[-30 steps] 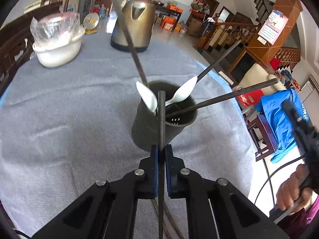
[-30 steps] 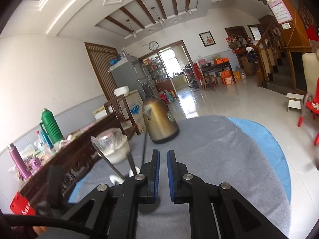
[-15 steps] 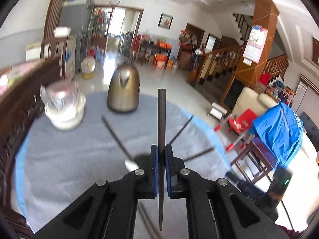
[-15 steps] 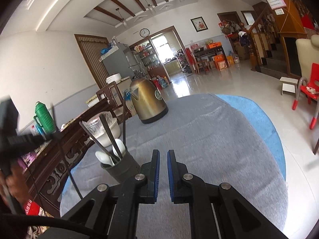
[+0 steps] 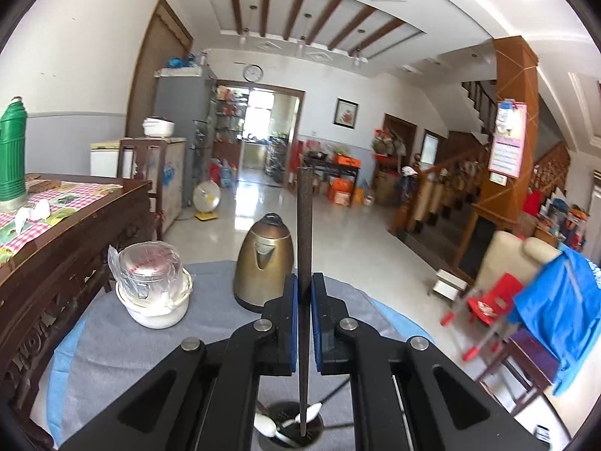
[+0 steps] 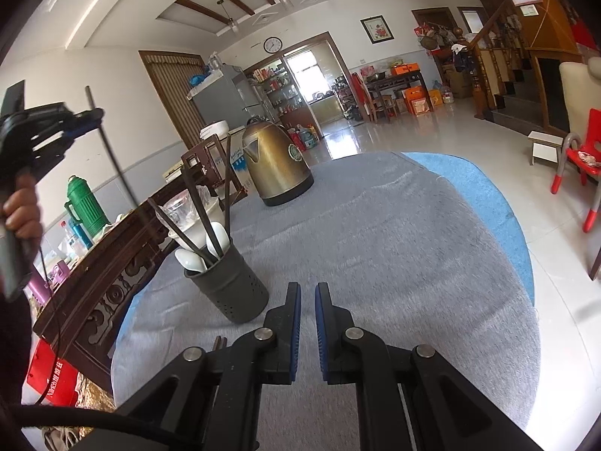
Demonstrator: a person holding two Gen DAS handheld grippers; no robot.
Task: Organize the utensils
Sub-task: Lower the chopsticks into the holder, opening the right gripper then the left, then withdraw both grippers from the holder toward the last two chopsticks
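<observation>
The left gripper (image 5: pixel 304 293) pinches 1 dark chopstick (image 5: pixel 303 225) upright, its tip hanging directly above the perforated utensil holder (image 6: pixel 233 285), while the right gripper (image 6: pixel 308 323), jaws slightly parted and empty, waits beside the holder.

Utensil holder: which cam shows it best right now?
Right wrist. The utensil holder shows whole there, standing on the grey cloth with chopsticks and white spoons inside. The left wrist view catches only its rim from above, mostly hidden under the left gripper and its chopstick.

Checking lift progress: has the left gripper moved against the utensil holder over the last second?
Yes. The left gripper has risen with its chopstick; the utensil holder now sits lower in view.
</observation>
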